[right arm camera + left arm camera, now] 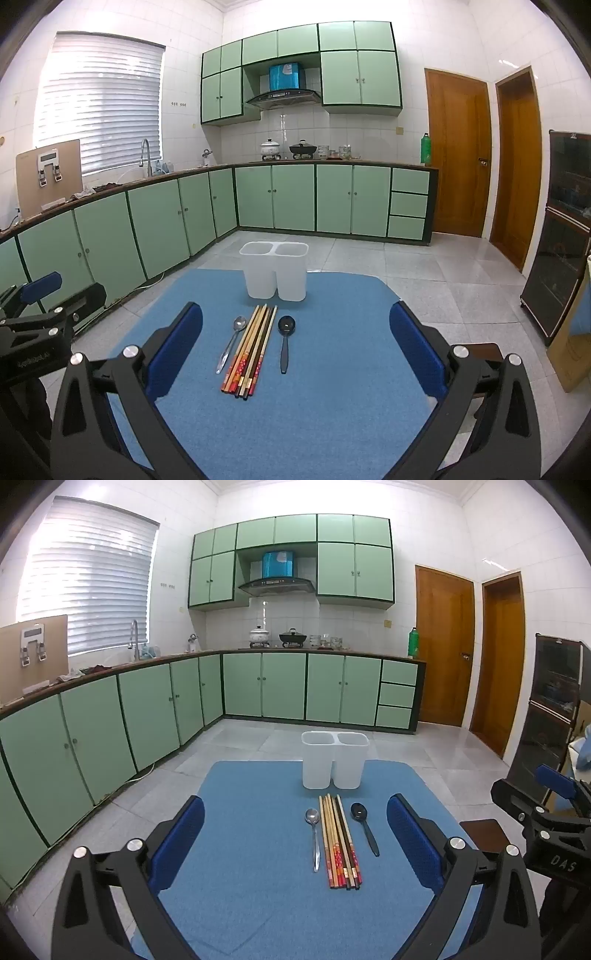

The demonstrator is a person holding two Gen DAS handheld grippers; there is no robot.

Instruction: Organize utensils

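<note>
Both the left gripper [295, 834] and right gripper [295, 347] gaped wide and empty above chopsticks [340, 843], 2 spoons and a white 2-compartment holder [334, 758].

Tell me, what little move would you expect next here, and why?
Probably the right gripper eases down toward the black spoon. Both grippers are open and empty, every utensil lies on the blue mat, and the white two-cup holder looks empty.
</note>
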